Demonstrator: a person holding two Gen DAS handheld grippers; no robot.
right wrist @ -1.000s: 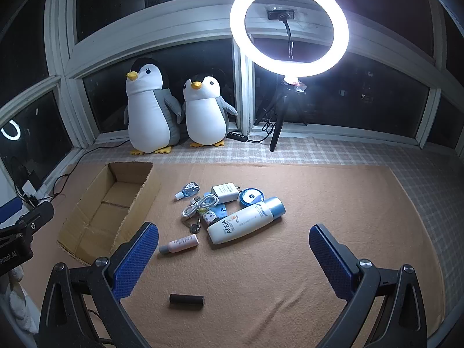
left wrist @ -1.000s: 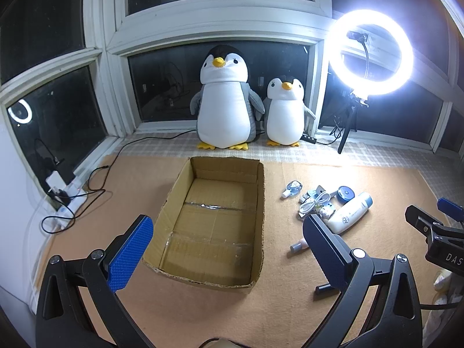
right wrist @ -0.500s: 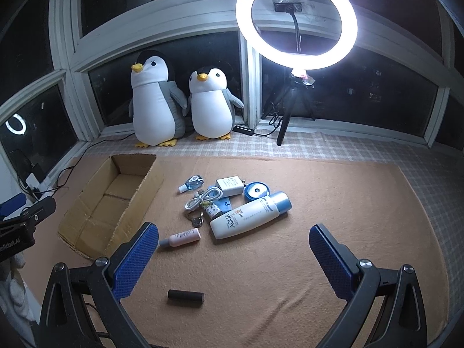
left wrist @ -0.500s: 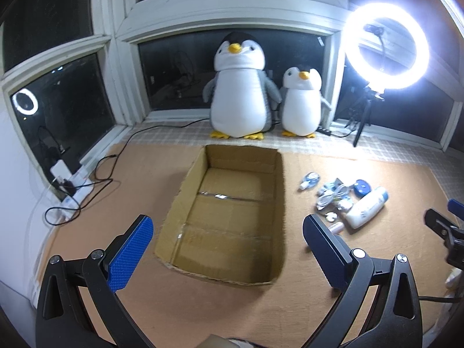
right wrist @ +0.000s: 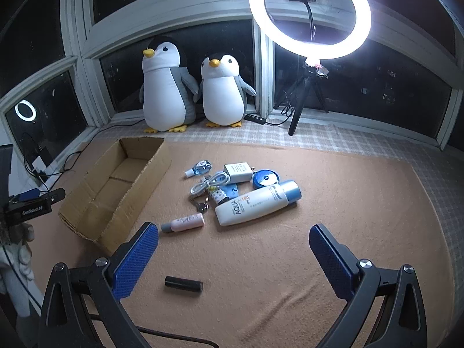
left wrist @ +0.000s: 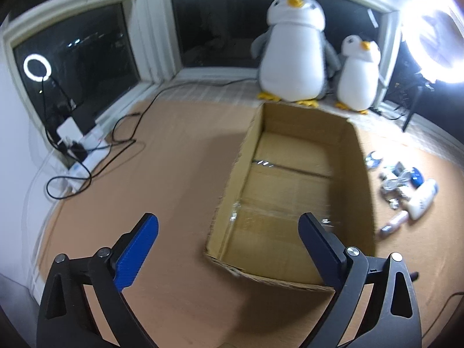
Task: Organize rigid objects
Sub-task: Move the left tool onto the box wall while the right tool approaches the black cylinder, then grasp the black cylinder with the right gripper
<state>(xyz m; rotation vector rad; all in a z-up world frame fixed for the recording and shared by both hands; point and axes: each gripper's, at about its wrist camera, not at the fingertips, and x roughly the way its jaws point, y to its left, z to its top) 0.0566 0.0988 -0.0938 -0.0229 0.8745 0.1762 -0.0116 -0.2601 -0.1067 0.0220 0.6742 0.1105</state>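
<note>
Sitting empty, the cardboard box point(left wrist: 293, 191) shows nothing packed yet. Sunscreen bottle point(right wrist: 256, 203) and clutter await. Left gripper point(left wrist: 227, 239) and right gripper point(right wrist: 233, 246) gape wide, holding nothing.

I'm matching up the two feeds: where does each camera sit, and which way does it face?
Left wrist: on the left gripper, looking down into the cardboard box; its own open fingers show.
Right wrist: on the right gripper, facing the white bottle and black cylinder; its fingers and the left gripper show.
Shared: box, bottle, two plush penguins, ring light.
</note>
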